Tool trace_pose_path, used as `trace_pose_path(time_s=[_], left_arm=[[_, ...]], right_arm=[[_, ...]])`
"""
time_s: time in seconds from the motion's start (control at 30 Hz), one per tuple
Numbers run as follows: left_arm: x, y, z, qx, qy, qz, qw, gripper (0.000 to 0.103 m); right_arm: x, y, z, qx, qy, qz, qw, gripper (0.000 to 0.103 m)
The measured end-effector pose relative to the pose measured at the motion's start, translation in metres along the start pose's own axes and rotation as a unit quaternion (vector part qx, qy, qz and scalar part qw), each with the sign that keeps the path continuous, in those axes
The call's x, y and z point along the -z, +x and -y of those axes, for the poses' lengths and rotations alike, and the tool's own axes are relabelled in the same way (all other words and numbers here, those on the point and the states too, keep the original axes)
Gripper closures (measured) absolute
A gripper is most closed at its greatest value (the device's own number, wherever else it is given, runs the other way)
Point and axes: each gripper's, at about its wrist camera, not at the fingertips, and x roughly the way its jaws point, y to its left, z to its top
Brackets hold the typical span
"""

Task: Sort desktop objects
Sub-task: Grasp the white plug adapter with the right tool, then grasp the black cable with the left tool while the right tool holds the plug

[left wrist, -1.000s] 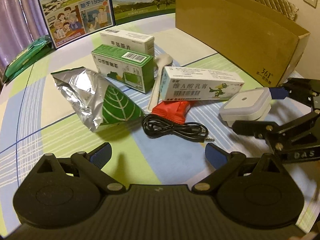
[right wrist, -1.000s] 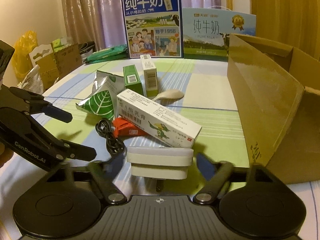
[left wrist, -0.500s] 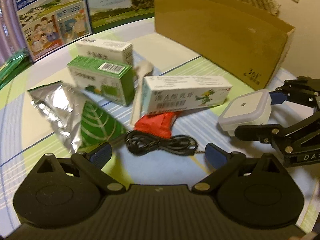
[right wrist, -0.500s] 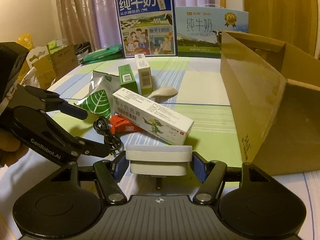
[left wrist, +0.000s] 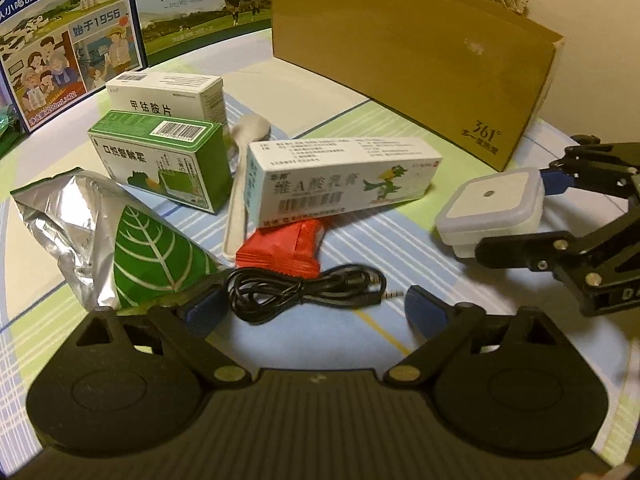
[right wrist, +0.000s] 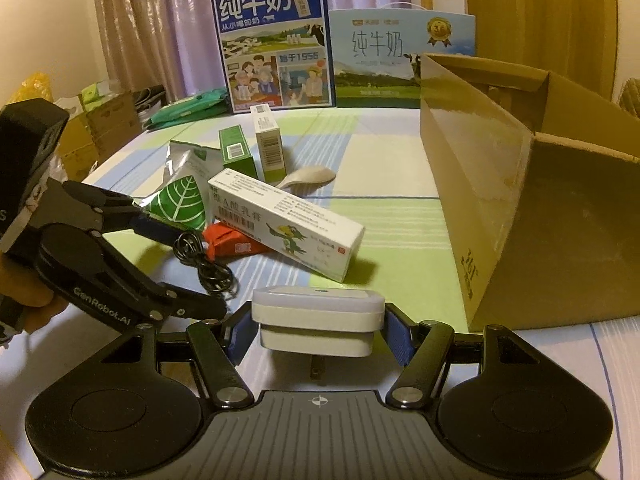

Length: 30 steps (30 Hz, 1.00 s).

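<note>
A white square plug-in device (right wrist: 318, 308) hangs a little above the tablecloth, tilted, with my right gripper (right wrist: 318, 332) shut on its sides; a prong shows beneath it. The left wrist view shows the same device (left wrist: 492, 204) in the right gripper (left wrist: 524, 216) at the right. My left gripper (left wrist: 314, 308) is open and low, one finger on each side of a coiled black cable (left wrist: 304, 294). From the right wrist view, the left gripper (right wrist: 188, 268) reaches in from the left over the cable (right wrist: 204, 264).
Behind the cable lie a red packet (left wrist: 280, 248), a long white ointment box (left wrist: 344, 176), a spoon (left wrist: 240, 184), a green box (left wrist: 160, 160), a white box (left wrist: 168, 96) and a foil leaf pouch (left wrist: 120, 240). An open cardboard box (right wrist: 520, 200) stands at the right; milk cartons (right wrist: 276, 44) at the back.
My right gripper closed on the white device and raised it off the table. My left gripper moved forward and down until its fingers flank the cable.
</note>
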Motion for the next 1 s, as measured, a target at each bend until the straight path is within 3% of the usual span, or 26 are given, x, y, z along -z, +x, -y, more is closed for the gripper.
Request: trace_pose_path(time_s=[0.17, 0.23, 0.33, 0.47, 0.6, 0.73, 0.8, 0.87, 1.0], left_arm=[[0.01, -0.017, 0.018, 0.023, -0.001, -0.011, 0.9997, 0.035], [0.012, -0.022, 0.026, 0.039, 0.007, -0.012, 0.9992, 0.039], [0.014, -0.029, 0.032, 0.046, 0.014, -0.004, 0.9988, 0.039], [0.011, -0.026, 0.03, 0.006, 0.008, 0.011, 0.9999, 0.039], [0.004, -0.012, 0.027, 0.006, 0.01, 0.005, 0.9999, 0.039], [0.003, -0.008, 0.031, 0.001, 0.015, 0.001, 0.9999, 0.066], [0.004, -0.01, 0.036, -0.004, 0.018, 0.002, 0.9998, 0.07], [0.006, -0.014, 0.043, -0.003, 0.021, -0.004, 0.9998, 0.083], [0.01, -0.022, 0.061, -0.001, 0.025, -0.02, 0.9995, 0.086]], right_arm=[[0.003, -0.006, 0.0, 0.002, 0.004, -0.001, 1.0, 0.039], [0.004, -0.009, 0.001, 0.004, 0.006, 0.001, 1.0, 0.039], [0.007, -0.015, 0.003, 0.01, 0.011, 0.002, 1.0, 0.039], [0.01, -0.016, 0.007, 0.015, 0.022, -0.001, 1.0, 0.039], [0.008, -0.016, 0.006, 0.016, 0.019, 0.001, 1.0, 0.039], [0.009, -0.015, 0.005, 0.016, 0.017, 0.001, 1.0, 0.039], [0.009, -0.015, 0.004, 0.017, 0.017, 0.001, 1.0, 0.039], [0.009, -0.015, 0.004, 0.019, 0.014, 0.0, 1.0, 0.039], [0.013, -0.021, 0.003, 0.023, 0.011, -0.004, 1.0, 0.039]])
